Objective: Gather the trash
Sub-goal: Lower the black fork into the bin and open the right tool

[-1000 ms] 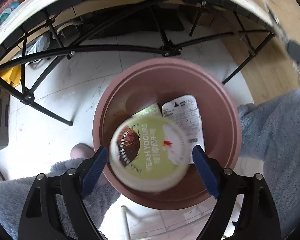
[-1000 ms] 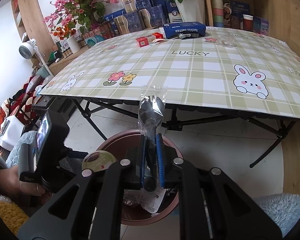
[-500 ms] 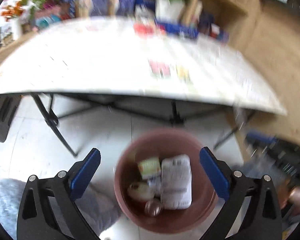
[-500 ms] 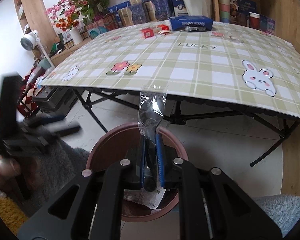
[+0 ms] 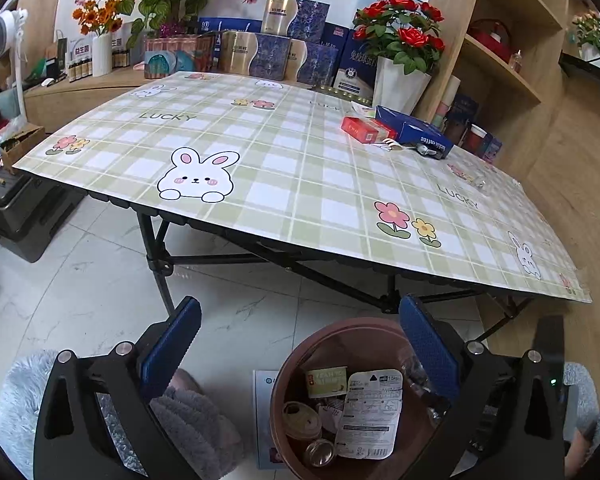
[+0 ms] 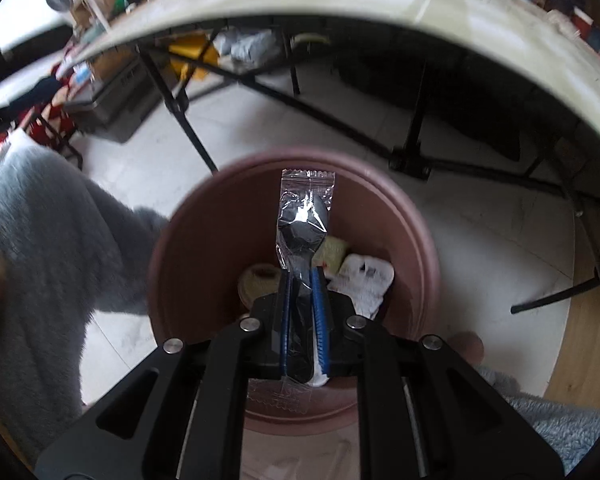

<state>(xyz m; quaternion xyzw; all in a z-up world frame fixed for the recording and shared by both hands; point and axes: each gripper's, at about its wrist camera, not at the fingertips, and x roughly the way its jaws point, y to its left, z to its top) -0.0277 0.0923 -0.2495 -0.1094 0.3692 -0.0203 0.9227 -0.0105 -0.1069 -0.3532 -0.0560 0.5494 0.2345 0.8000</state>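
While the right gripper [image 6: 303,280] pinches a wrapped plastic spoon [image 6: 304,220] between its jaws, the packet hangs directly over the brown bin [image 6: 188,248], inside its rim. Floor shows on every side of the bin, with the counter edge [image 6: 520,68] overhead beyond it. The left gripper [image 5: 300,344] holds nothing, jaws spread wide, the bin [image 5: 278,408] below its right finger. A red box [image 5: 366,128] and blue box [image 5: 414,136] lie near the counter's far edge.
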